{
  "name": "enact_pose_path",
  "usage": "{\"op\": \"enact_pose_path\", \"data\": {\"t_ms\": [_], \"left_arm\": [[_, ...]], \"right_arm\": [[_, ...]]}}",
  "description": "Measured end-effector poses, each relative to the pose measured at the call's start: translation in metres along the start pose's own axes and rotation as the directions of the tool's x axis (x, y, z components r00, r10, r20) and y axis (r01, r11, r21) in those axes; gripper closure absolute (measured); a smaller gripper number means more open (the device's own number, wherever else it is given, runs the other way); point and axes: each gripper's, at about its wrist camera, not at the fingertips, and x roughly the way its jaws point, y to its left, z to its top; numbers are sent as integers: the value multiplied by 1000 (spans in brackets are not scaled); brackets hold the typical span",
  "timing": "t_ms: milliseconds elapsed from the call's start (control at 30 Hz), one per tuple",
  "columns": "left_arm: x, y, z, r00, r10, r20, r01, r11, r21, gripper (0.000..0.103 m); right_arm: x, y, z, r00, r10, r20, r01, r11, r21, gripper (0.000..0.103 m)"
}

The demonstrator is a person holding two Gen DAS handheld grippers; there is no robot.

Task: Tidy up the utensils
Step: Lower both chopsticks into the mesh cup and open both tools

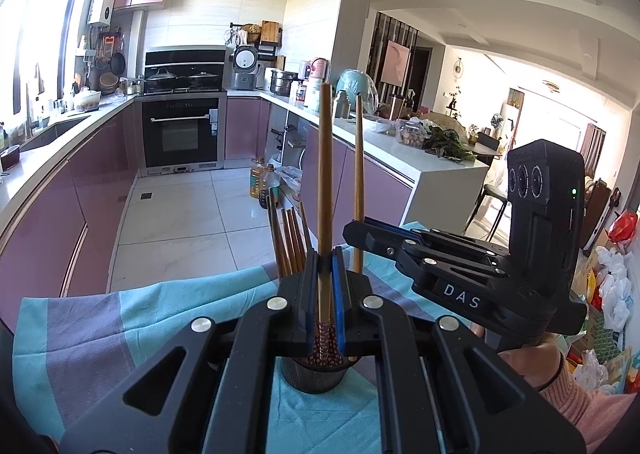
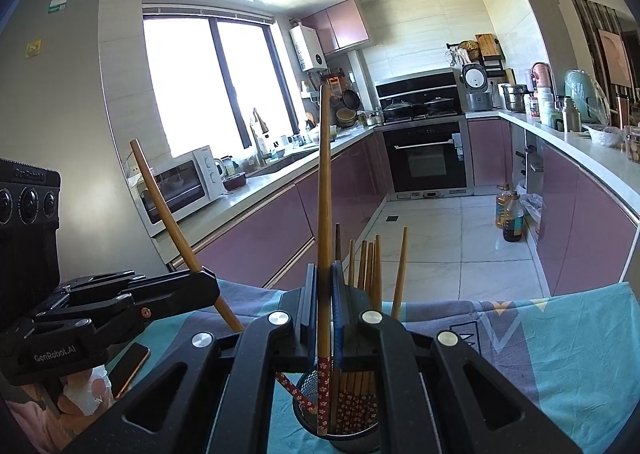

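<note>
1. Purple kitchen cupboards (image 1: 96,189) are standing behind a blue cloth (image 1: 120,318).
2. Brown chopsticks (image 2: 362,266) with red flowery ends are standing in a dark mesh cup (image 2: 352,430) on it.
3. Left claw (image 1: 325,274) is pinching one chopstick (image 1: 325,173) over the cup.
4. Right claw (image 2: 324,294) is pinching another chopstick (image 2: 323,193), its end inside the cup.

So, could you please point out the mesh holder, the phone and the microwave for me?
mesh holder (image 2: 308,400), right wrist view, left rim.
phone (image 2: 130,368), right wrist view, middle of screen.
microwave (image 2: 180,181), right wrist view, door glass.
</note>
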Motion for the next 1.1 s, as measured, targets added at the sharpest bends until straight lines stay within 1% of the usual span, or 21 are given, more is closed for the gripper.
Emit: {"op": "enact_pose_path", "data": {"t_ms": [367, 567, 633, 767, 933, 1100], "left_arm": [[12, 5, 7, 1000, 3, -27, -3, 1000, 2, 96], [21, 8, 2, 998, 11, -55, -11, 1000, 0, 96], [24, 10, 0, 997, 15, -71, -15, 1000, 1, 96], [32, 10, -4, 994, 11, -107, -10, 1000, 9, 96], [41, 9, -8, 987, -13, -159, 17, 1000, 24, 95], [50, 10, -11, 982, -16, -188, 22, 999, 30, 95]], "right_arm": [[11, -8, -2, 1000, -28, -7, 28, 999, 17, 97], [20, -7, -7, 998, -67, -14, 67, 998, -7, 97], [24, -9, -10, 997, -69, -23, 69, 998, -1, 97], [32, -11, -17, 996, -73, -55, 73, 997, -2, 97], [38, -7, -29, 991, -68, -114, 66, 998, -23, 97], [45, -8, -39, 984, -67, -164, 64, 998, -23, 97]]}}
